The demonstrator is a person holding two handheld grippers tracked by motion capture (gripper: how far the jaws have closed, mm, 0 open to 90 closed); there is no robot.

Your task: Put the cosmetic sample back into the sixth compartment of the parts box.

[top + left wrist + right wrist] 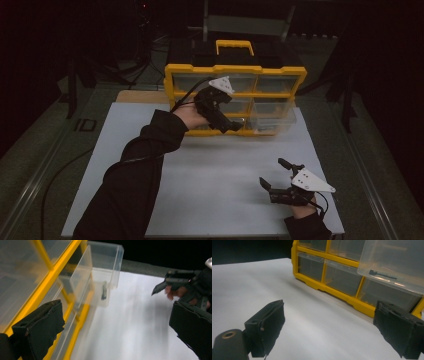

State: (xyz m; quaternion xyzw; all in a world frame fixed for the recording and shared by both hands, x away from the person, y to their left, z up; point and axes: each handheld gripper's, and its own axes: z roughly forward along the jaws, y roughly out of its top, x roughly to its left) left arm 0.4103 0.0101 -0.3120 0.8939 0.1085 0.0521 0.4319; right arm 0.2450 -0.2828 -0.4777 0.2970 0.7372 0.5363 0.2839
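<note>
A yellow organiser with clear drawers stands upright at the back of the white table. One clear drawer in its lower right part is pulled out toward me. In the left gripper view this drawer holds a small dark screw. The right gripper view shows the drawer with the screw too. My left gripper is open just left of the drawer, nothing between its pads. My right gripper is open low over the table's front right, pointing at the organiser.
The organiser's yellow handle sticks up at the back, with dark equipment behind it. Metal rails run along both sides of the table. Bare white surface lies between the two grippers. In the left gripper view, the right gripper shows far off.
</note>
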